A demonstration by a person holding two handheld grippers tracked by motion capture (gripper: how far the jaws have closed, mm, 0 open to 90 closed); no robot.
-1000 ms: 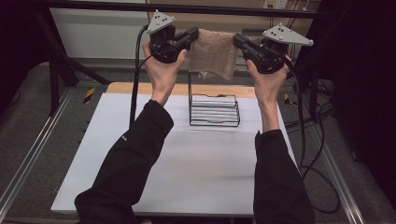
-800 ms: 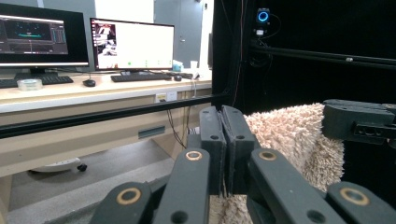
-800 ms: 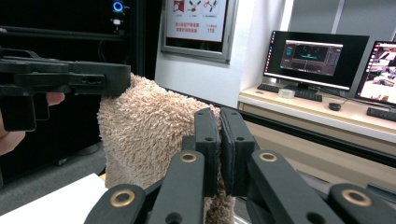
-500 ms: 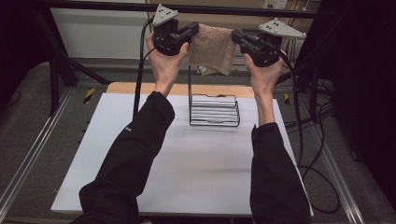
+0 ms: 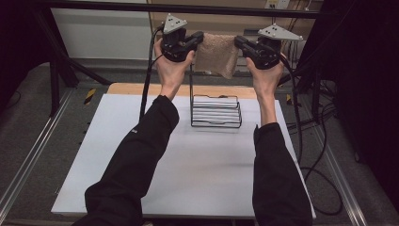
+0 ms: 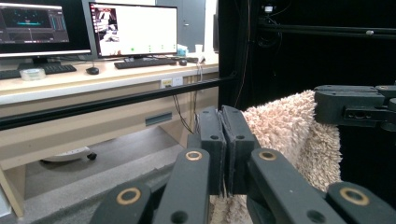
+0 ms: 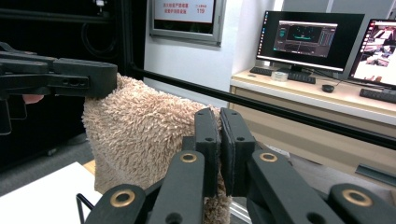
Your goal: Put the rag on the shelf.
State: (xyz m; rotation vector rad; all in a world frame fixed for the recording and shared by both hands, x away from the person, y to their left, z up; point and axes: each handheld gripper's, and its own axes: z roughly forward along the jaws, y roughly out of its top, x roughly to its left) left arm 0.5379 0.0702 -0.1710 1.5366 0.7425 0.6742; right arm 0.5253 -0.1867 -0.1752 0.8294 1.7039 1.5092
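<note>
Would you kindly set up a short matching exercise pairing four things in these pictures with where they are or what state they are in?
Things:
1. towel
2. wire rack
3. left gripper
4. right gripper

Places or states:
A. standing on the white table
B. shut on the towel's right edge
C. stretched in the air between two grippers
D. shut on the towel's left edge

Pairs: 1-C, 2-A, 3-D, 4-B

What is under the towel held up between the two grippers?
Below the shaggy beige towel stands a black wire rack on the white table. The towel's hanging edge covers the top of the rack's tall upright, so any contact there is hidden.
</note>
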